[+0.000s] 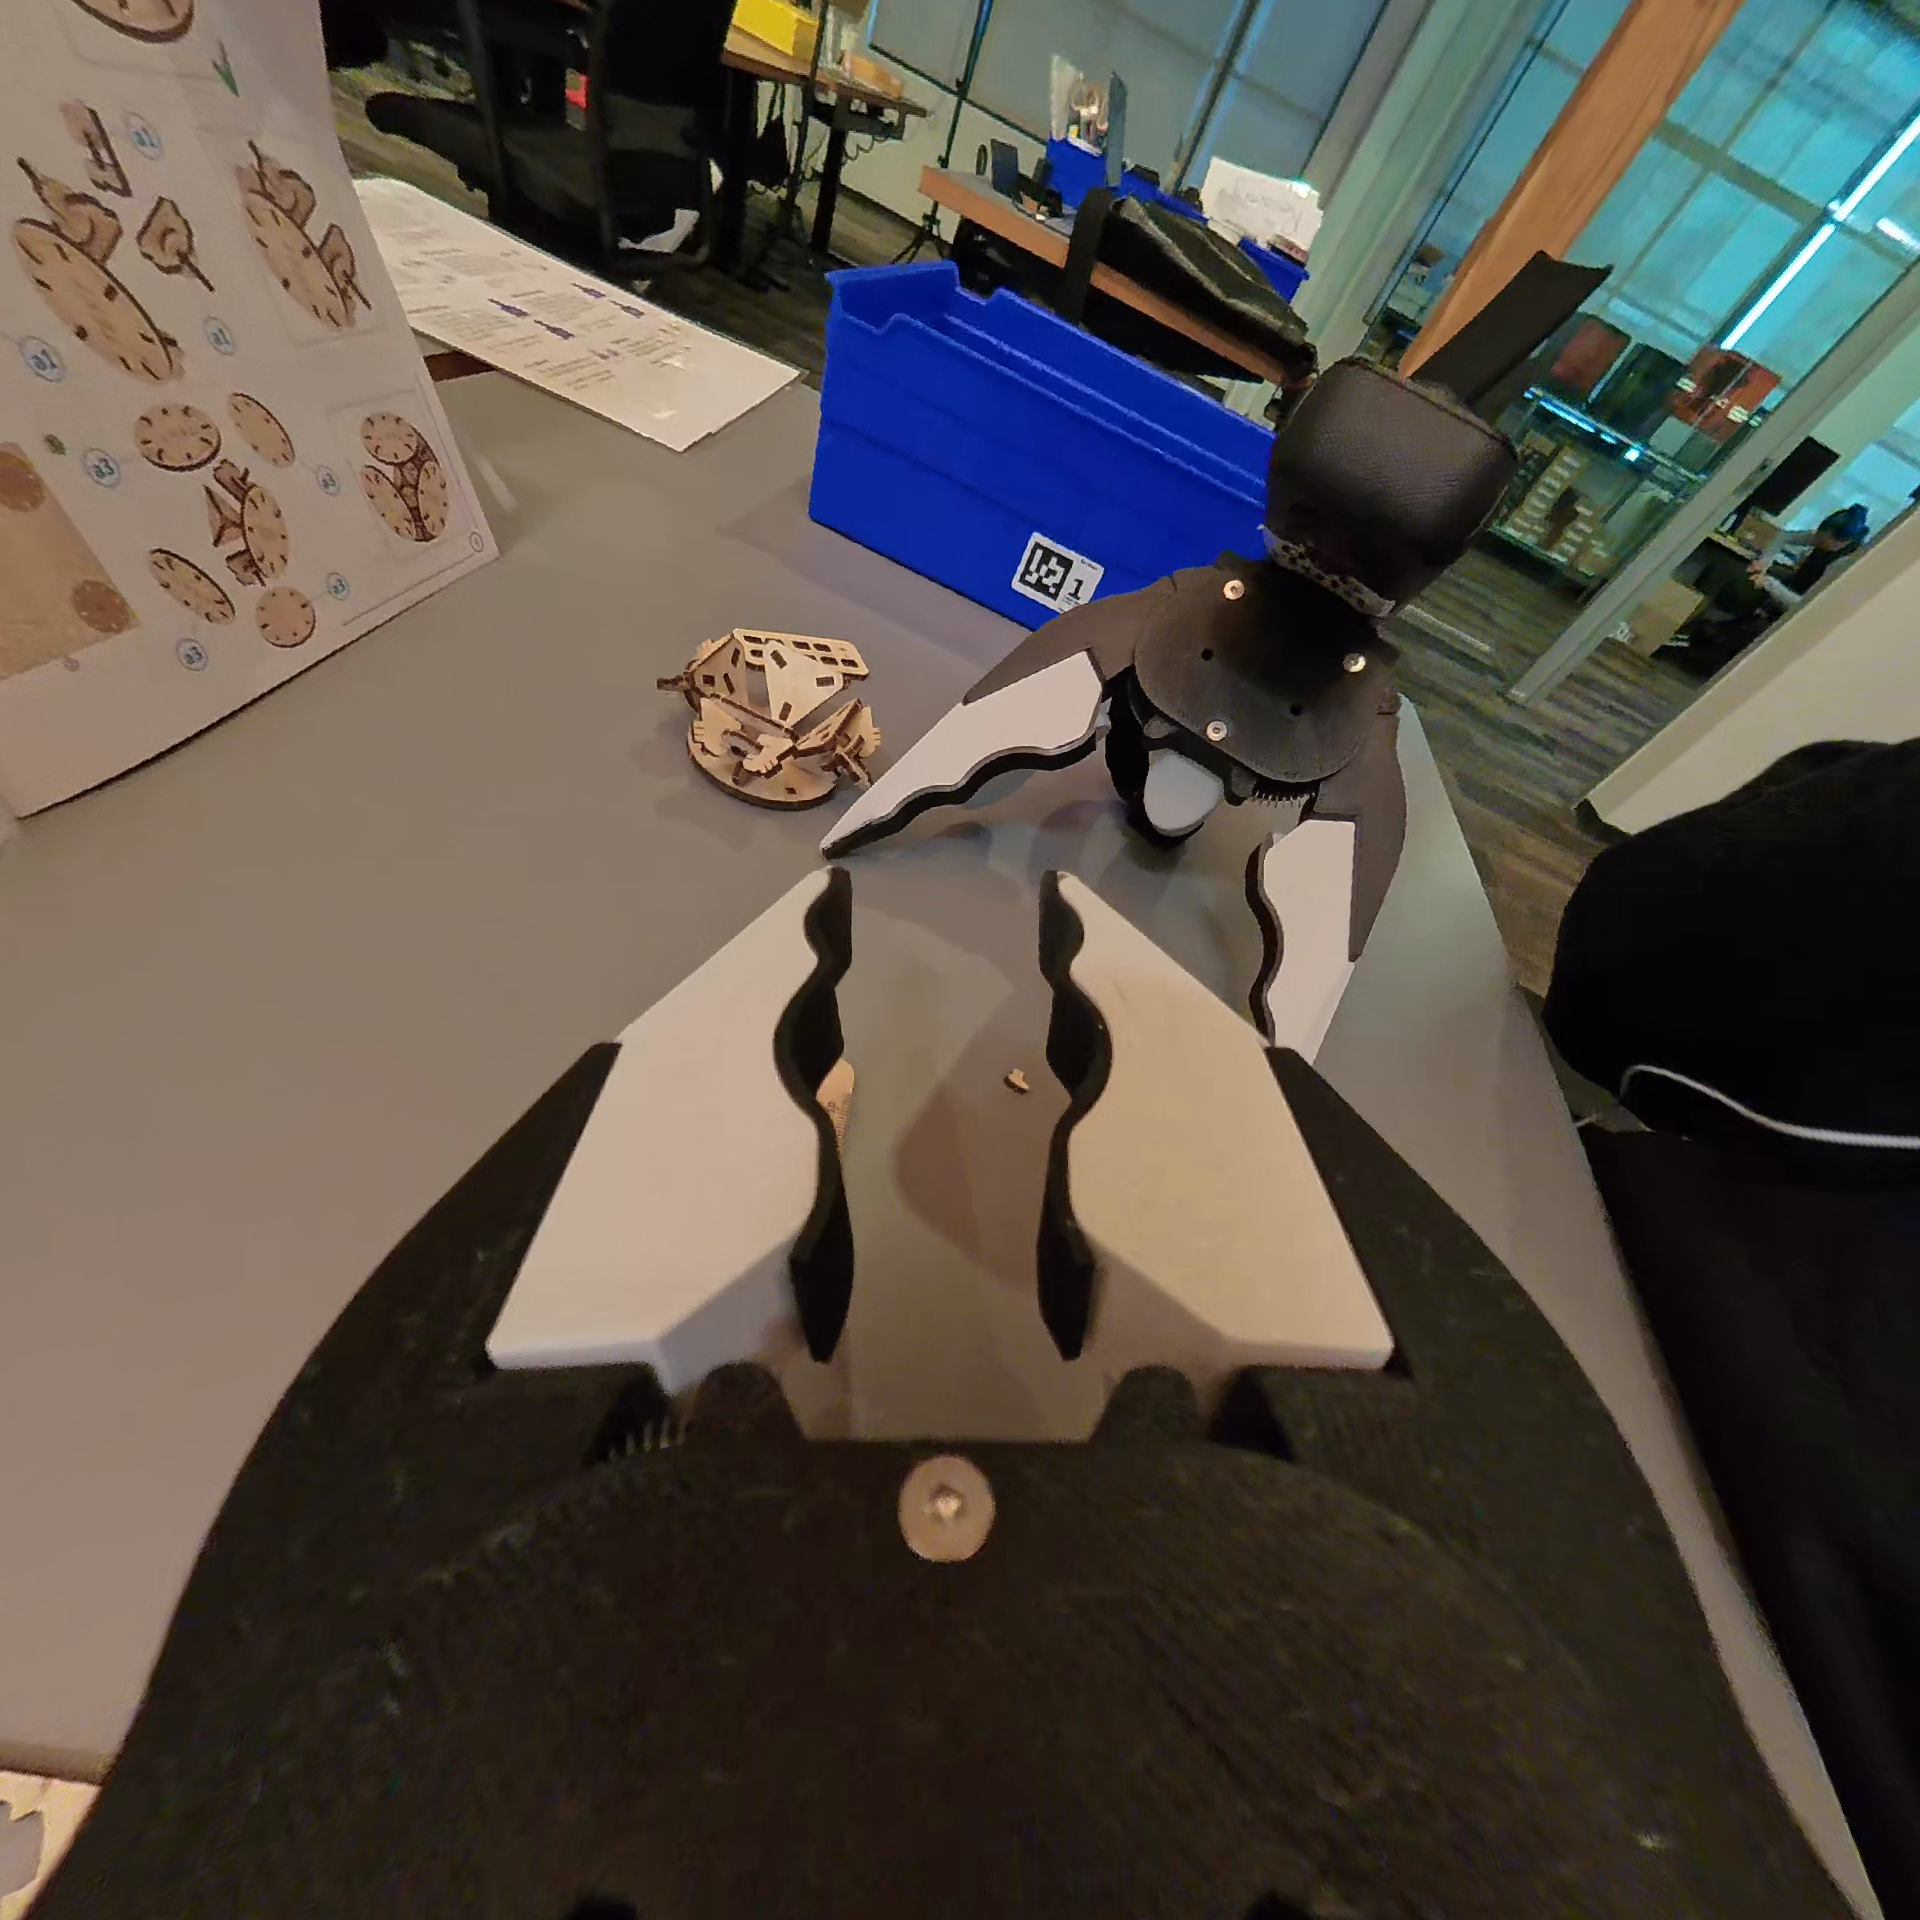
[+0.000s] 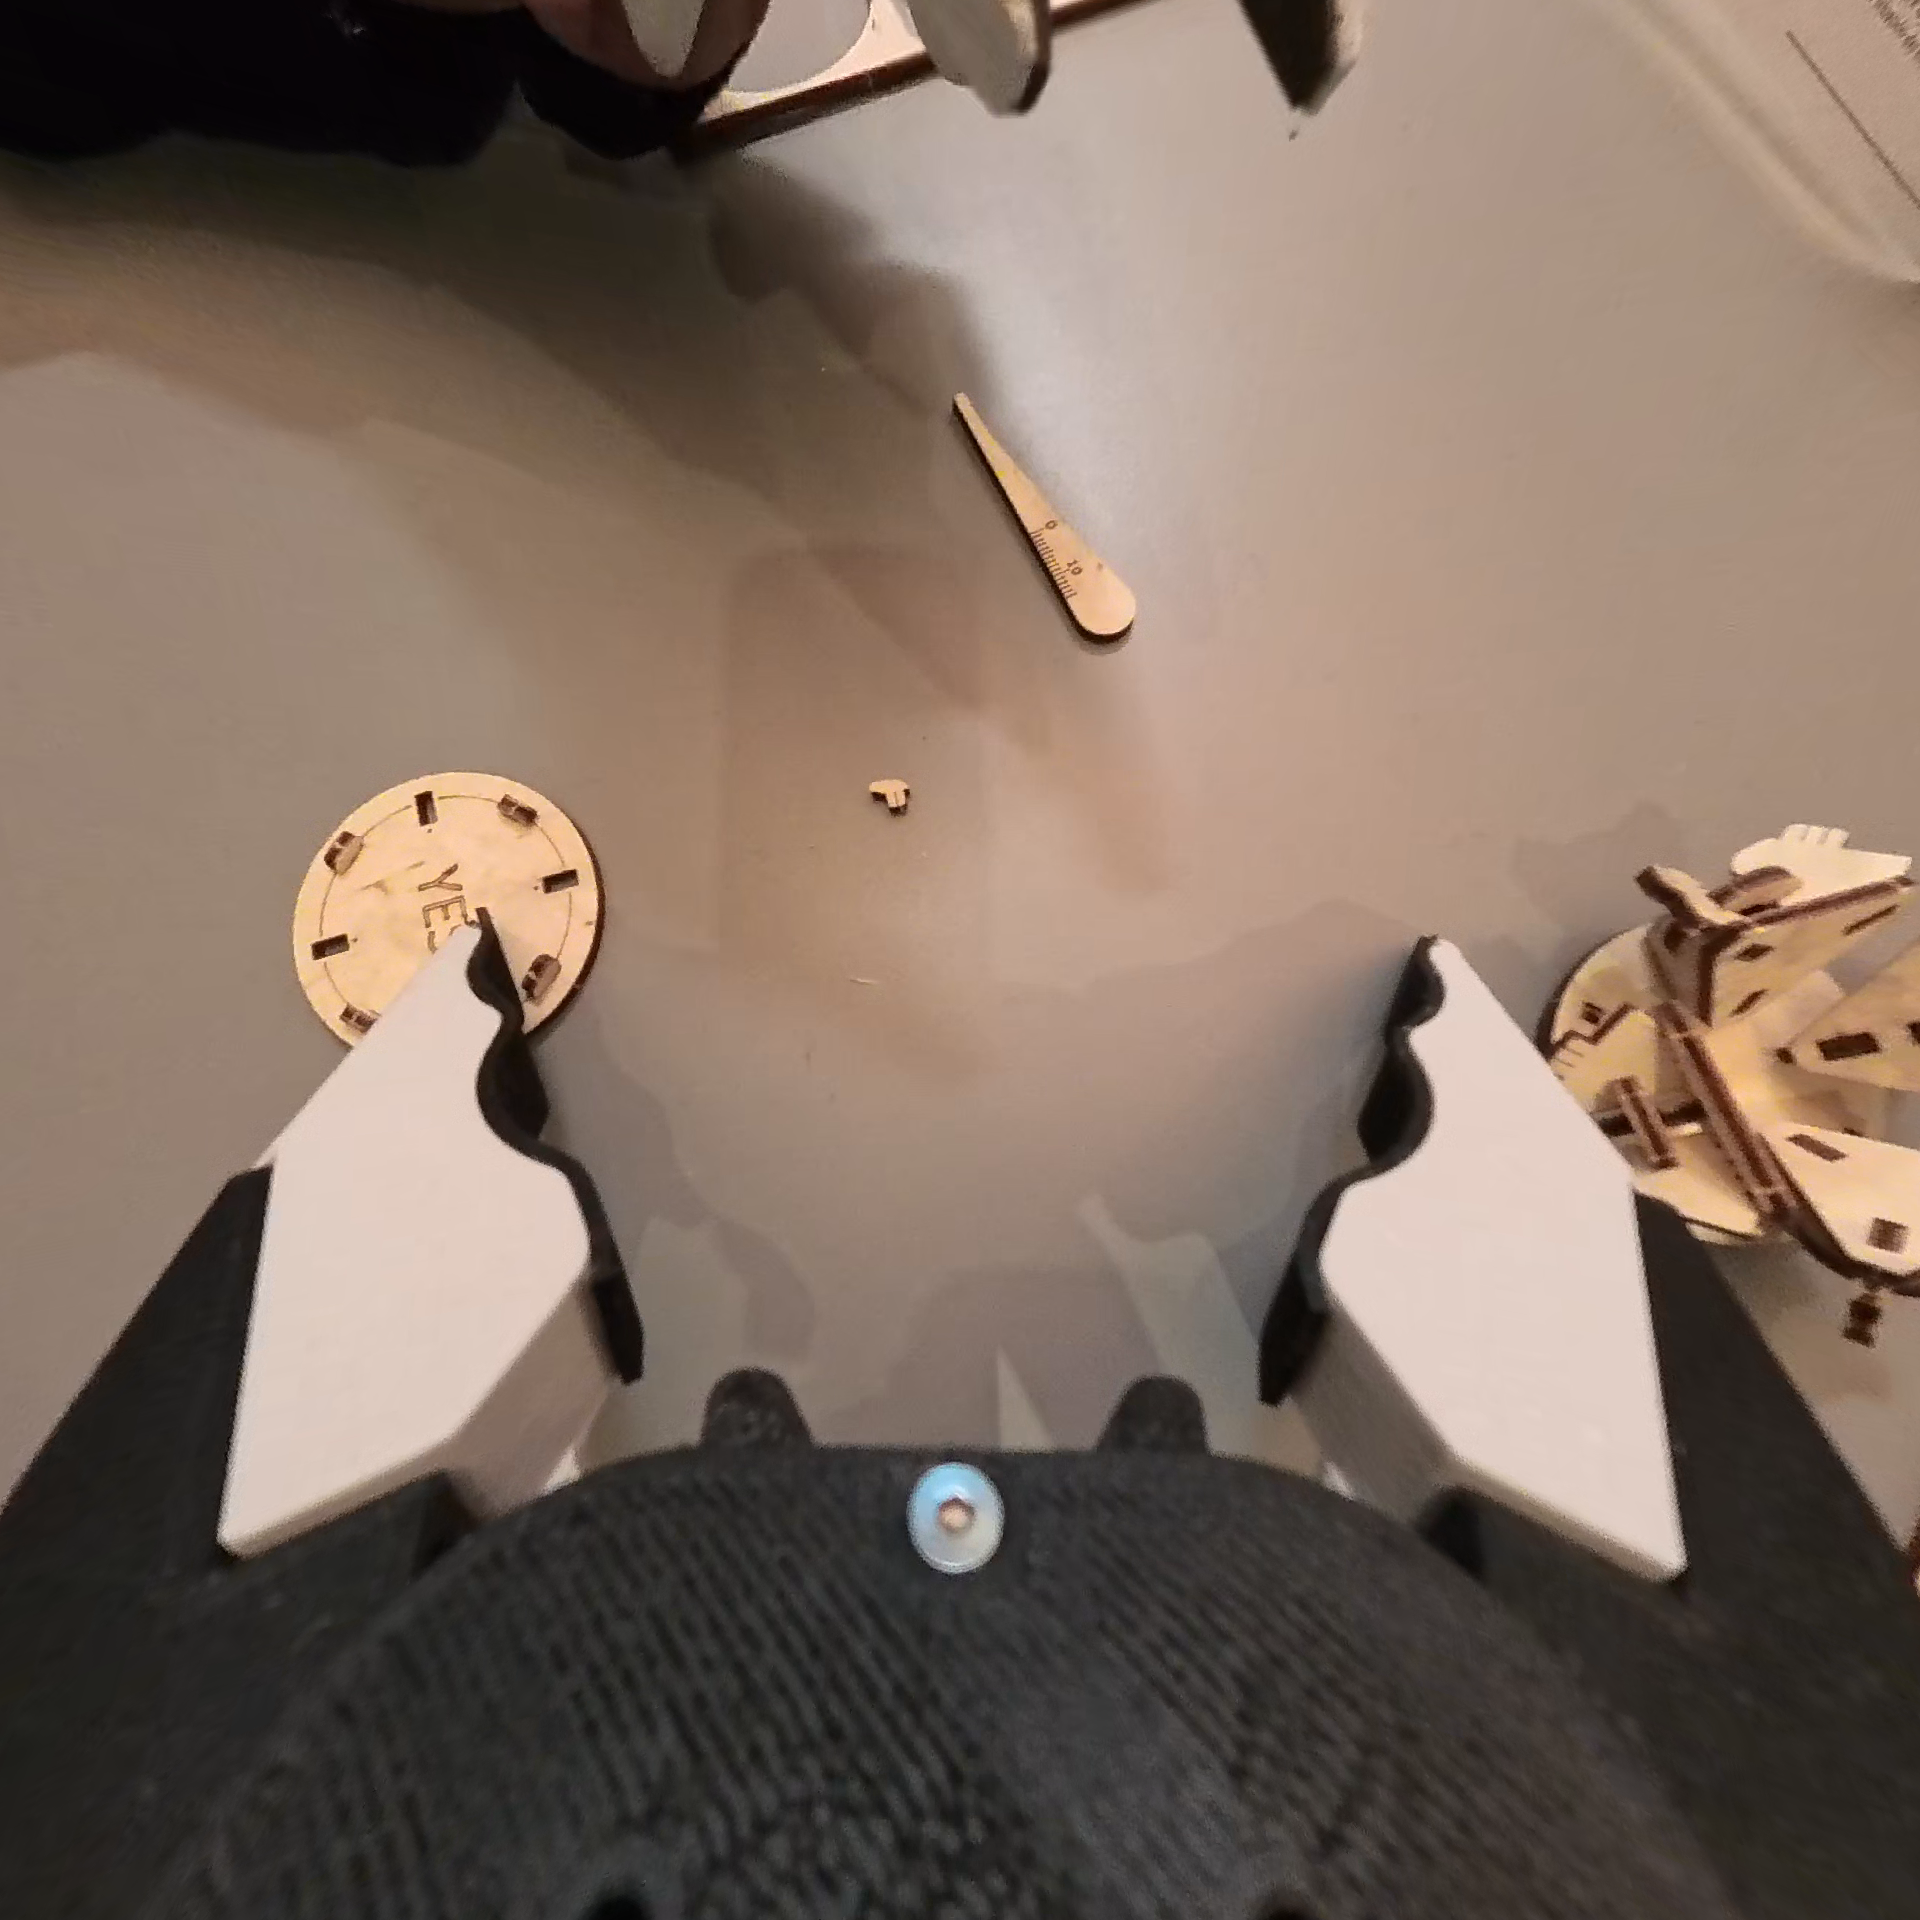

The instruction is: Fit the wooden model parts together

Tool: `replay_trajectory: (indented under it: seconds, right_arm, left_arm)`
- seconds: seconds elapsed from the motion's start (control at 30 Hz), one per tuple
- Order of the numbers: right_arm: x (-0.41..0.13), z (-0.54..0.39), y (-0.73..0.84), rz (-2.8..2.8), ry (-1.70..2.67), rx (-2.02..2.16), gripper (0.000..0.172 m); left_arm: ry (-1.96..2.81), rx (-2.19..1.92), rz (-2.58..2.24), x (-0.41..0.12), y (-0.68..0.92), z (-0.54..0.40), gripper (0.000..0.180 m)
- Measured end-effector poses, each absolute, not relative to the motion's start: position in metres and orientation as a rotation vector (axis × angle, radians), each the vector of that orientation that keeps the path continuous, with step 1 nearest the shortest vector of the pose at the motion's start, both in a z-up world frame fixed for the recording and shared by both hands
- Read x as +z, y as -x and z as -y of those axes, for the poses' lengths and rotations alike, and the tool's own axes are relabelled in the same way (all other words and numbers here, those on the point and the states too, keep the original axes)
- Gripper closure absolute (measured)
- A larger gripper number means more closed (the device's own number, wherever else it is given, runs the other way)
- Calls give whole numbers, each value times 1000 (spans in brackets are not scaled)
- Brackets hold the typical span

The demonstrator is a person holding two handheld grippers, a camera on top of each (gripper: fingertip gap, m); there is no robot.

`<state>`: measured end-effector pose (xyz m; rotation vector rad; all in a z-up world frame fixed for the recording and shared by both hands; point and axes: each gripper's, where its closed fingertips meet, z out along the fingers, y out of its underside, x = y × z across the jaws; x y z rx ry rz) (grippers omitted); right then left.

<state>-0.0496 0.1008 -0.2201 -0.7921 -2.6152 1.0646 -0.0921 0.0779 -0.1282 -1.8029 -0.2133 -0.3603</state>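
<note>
In the left wrist view, the left tongs are seen part open above the grey worktop, with nothing pressed between the pads. A tiny wooden peg lies on the worktop between the fingers, nearer the right-hand pad, apart from both. A pale wooden sliver shows at the inner edge of the left-hand finger; whether it is touched cannot be told. Ahead and to the right, the right tongs are spread wide, with a wooden model beyond to the left.

In the right wrist view, the right tongs are released and wide, holding nothing. The peg lies just ahead of the gap. A wooden pointer lies farther ahead, its long axis running away and slightly leftward. The left-hand fingertip overlaps a wooden disc; the model stands beside the right-hand finger.
</note>
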Motion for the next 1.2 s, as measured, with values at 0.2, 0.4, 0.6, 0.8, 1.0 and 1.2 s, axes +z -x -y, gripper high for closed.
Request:
replay_trajectory:
  seconds: [0.2,0.4,0.6,0.8,1.0,1.2]
  right_arm:
    - [-220,-101,50,2615,792,1065,13]
    - [-220,-101,50,2615,792,1065,13]
    - [-220,-101,50,2615,792,1065,13]
    - [-220,-101,50,2615,792,1065,13]
    - [-220,-101,50,2615,792,1065,13]
    - [-220,-101,50,2615,792,1065,13]
  left_arm:
    - [1811,-344,190,-128,90,-78,148]
    - [1825,-364,185,-133,87,-80,148]
    - [1833,-361,181,-135,86,-81,148]
    - [1829,-386,181,-138,84,-82,146]
    - [1812,-362,177,-134,84,-84,146]
    - [1810,-327,156,-131,82,-85,146]
